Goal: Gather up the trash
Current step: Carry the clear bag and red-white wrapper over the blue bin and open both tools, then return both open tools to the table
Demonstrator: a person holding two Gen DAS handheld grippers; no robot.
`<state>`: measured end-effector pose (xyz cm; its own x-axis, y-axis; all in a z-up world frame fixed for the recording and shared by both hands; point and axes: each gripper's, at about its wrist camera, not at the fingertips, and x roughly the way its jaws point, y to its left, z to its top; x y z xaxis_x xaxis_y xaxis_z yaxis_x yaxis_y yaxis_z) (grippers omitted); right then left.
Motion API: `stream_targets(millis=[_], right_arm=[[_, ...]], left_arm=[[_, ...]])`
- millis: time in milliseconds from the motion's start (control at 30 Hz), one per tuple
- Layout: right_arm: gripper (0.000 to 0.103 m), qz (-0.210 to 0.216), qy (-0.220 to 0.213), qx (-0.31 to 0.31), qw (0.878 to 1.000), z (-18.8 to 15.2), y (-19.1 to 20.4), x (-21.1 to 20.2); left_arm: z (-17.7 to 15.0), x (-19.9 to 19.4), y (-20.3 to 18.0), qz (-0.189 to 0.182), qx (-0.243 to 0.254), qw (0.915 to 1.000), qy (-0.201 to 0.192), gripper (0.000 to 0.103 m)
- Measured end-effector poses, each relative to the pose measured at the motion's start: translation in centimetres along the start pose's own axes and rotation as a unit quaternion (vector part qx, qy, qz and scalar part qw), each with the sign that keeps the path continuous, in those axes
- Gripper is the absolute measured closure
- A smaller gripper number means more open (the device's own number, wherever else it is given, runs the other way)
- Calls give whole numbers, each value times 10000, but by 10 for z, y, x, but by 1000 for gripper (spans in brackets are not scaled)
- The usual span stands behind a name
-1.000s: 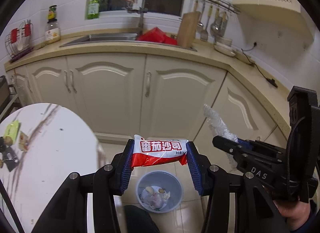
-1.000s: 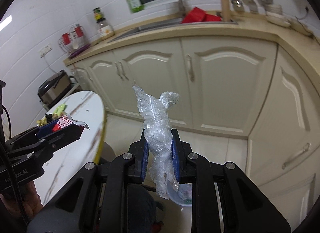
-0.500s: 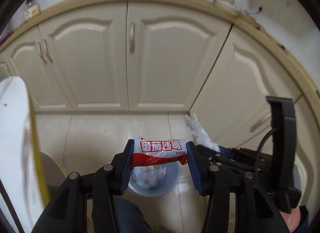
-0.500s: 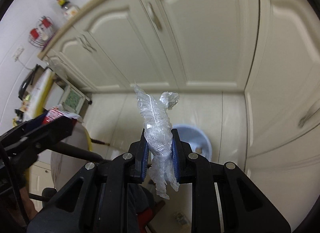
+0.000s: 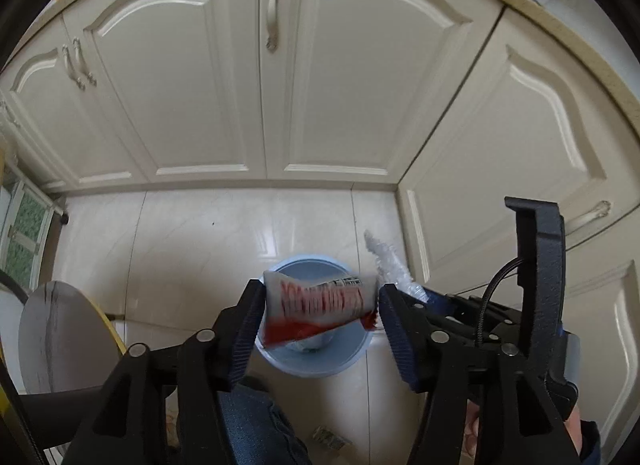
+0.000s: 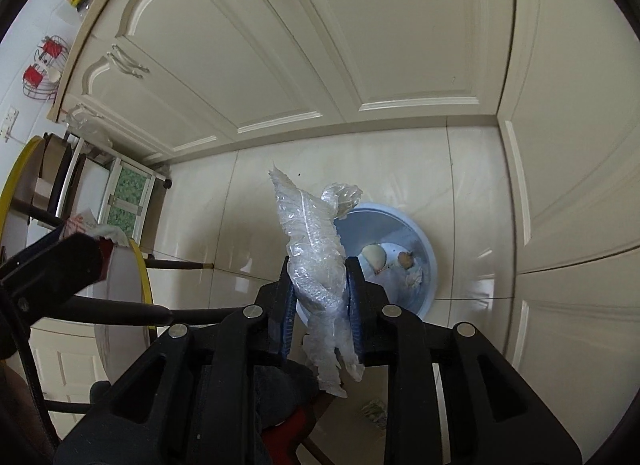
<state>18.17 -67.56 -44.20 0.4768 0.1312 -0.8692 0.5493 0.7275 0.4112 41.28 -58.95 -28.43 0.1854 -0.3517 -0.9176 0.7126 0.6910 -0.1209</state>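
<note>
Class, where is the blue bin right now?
In both wrist views the blue bin stands on the tiled floor before the corner of the cream cabinets, directly below the red-and-white wrapper in the left claw.

Bin point(image 5: 316, 361) on floor point(image 5: 208, 241) before cabinets point(image 5: 340, 65), packet point(image 5: 320, 305) above it (stool point(image 5: 56, 337) left)
</note>
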Motion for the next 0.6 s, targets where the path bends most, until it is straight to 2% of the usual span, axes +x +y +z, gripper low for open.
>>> stream_targets(millis=[100,167,300,333,367,467,600], right_arm=[[70,-23,27,10,10000,3,-1,5],[50,-22,22,51,10000,3,-3,6],[26,34,-41,224,9997,3,-6,3],[14,23,-61,271,9996,3,-7,2],[7,-13,-108,349,9993,3,-9,-1],[0,-90,-186,554,9983,3,-15,-8],[0,-213,-346,646,9971,4,-18,-24]], left_arm=[[0,2,2,114,-66,9999,34,37],[4,5,1,173,-94,9998,29,36],[0,6,-2,323,-105,9994,61,35],[0,7,-4,340,-96,9994,52,35],[-3,3,-7,354,-89,9993,30,35],[-11,-7,-11,379,-96,9992,-66,35],[-20,-31,-14,321,-142,9991,-233,35]])
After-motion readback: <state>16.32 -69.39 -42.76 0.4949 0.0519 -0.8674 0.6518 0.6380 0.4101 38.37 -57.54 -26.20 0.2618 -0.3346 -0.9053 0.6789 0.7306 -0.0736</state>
